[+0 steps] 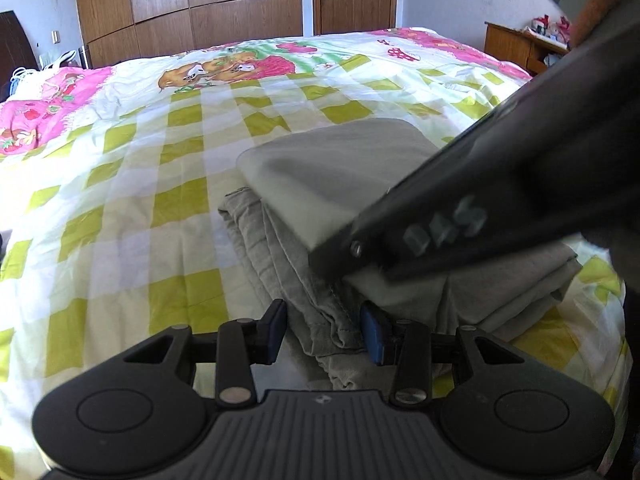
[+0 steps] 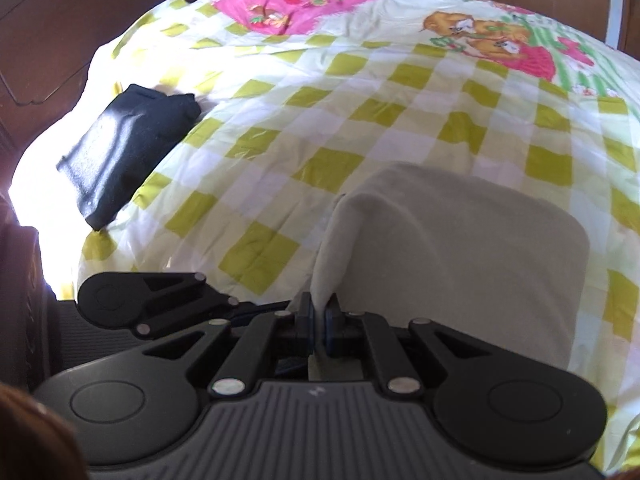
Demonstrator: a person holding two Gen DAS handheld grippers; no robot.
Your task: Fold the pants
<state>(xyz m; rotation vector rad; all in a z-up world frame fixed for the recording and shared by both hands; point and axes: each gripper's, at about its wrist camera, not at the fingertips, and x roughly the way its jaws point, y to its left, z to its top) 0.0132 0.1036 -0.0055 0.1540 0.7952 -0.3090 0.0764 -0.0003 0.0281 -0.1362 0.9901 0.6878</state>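
Your grey pants (image 1: pixel 320 184) lie partly folded on the checked bed (image 1: pixel 140 200).

Your right hand-held gripper (image 2: pixel 319 326) pinches the pants' lifted top layer; your left hand-held gripper (image 1: pixel 323 330) gapes wide around their near edge.

raised letters "das" on right tool (image 1: pixel 444 236) body, seen upside down; nothing else readable.

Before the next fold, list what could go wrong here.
1. The right tongs pinch only an edge of the grey pants; it may slip out mid-fold.
2. The left tongs are open around the lower layers, so those could drag and bunch.
3. The pants lie near the bed's edge and could slide off.
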